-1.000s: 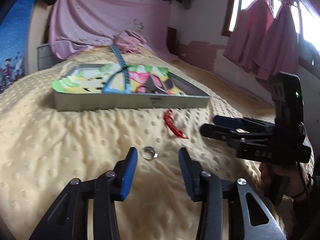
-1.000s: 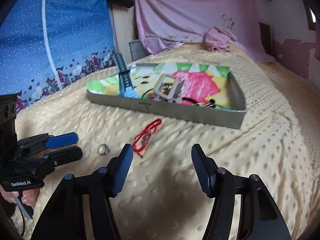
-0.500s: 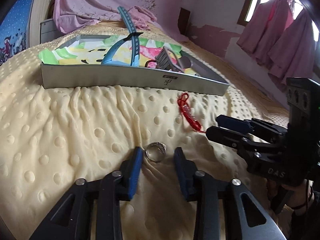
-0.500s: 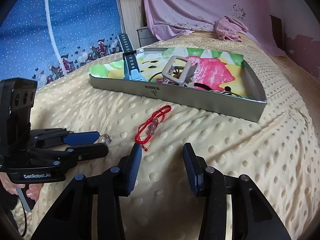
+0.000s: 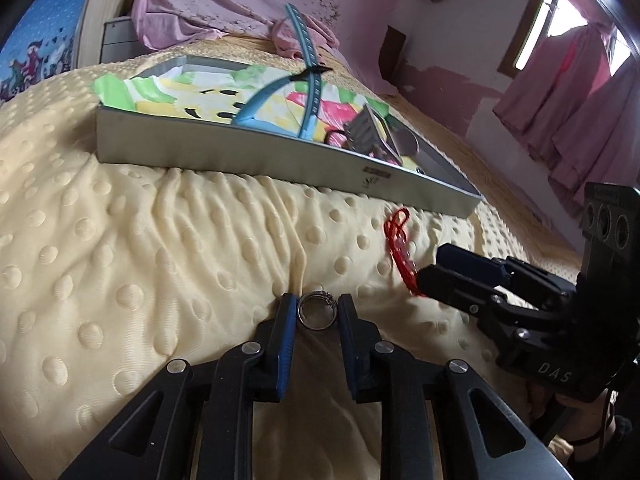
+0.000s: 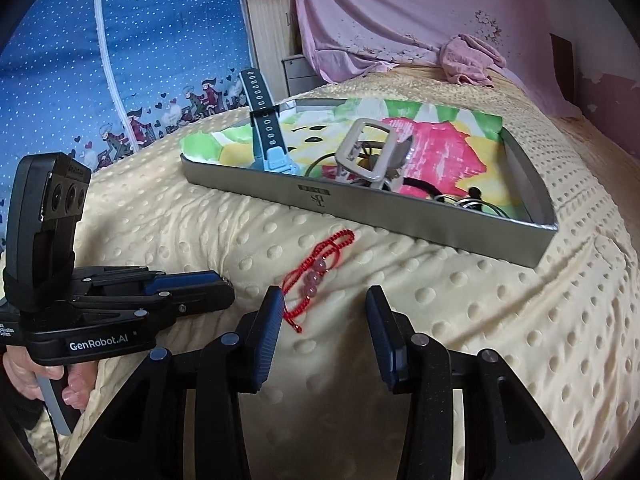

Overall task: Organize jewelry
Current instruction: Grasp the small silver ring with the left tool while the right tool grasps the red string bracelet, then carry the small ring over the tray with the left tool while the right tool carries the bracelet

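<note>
Left hand-held gripper (image 5: 318, 314) narrowed around a small silver ring (image 5: 317, 311) on the bumpy yellow bed blanket (image 5: 120, 248), pads at its sides, right hand-held gripper (image 6: 322, 320) spread wide, left pad touching a red beaded cord bracelet (image 6: 316, 272), shallow grey metal tray (image 6: 400, 216) of jewelry beyond.

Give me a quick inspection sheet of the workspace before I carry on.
Surface: yellow dotted blanket, rumpled.
Job's things: silver ring between the left hand-held gripper's fingers; red bracelet loose on the blanket; metal tray holding a blue watch strap, a grey buckle and small pieces.
Clutter: pink cloth.
Grippers: left nearly closed around the ring; right hand-held gripper open beside the bracelet.
Cables: nothing seen.
Surroundings: pink curtains, blue sheet.
</note>
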Motion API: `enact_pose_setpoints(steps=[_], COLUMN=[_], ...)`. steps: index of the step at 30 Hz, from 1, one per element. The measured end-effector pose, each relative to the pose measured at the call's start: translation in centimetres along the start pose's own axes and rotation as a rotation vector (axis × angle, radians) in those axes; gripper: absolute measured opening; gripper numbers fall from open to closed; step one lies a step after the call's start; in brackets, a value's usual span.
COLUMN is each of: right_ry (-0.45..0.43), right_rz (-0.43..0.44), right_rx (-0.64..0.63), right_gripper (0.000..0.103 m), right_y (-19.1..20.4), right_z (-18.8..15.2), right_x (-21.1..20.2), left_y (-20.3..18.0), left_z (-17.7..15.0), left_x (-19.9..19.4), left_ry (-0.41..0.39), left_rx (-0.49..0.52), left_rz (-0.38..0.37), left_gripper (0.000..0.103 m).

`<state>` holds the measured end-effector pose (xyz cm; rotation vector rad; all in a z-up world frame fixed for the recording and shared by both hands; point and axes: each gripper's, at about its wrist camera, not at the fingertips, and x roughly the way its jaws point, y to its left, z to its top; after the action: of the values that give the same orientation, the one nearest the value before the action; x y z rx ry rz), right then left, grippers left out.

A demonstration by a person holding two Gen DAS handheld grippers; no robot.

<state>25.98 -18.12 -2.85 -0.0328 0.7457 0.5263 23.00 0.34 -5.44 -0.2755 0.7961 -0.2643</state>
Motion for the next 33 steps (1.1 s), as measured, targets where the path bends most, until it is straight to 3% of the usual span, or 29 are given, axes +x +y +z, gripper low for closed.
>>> enact_pose_setpoints(steps=[7,15,19,33], right_ry=[0.024,0.053,0.057,-0.152], right_rz=[0.013,0.007,-0.010,0.030], right_rx=[-0.025,-0.024,-0.024,0.056], right_gripper=[0.038,0.022,0.008,0.008], right_y=[0.4,0.5,0.6,-1.1], right_z=[0.7,1.2,1.2,2.1], right_x=[1.5,3.1,3.3,-0.7], left_y=[0.7,1.1,0.9,-2.4], left_z=[0.4,0.5,0.5,3.7], left_x=[-0.1,-0.1,-0.6,-3.7], left_ry=[-0.029,-0.047,-0.066,-0.217], left_rx=[-0.042,-0.066,-0.060,0.043], left_rz=[0.000,-0.005,-0.017,-0.039], left_gripper=[0.020,0.020,0.020,0.020])
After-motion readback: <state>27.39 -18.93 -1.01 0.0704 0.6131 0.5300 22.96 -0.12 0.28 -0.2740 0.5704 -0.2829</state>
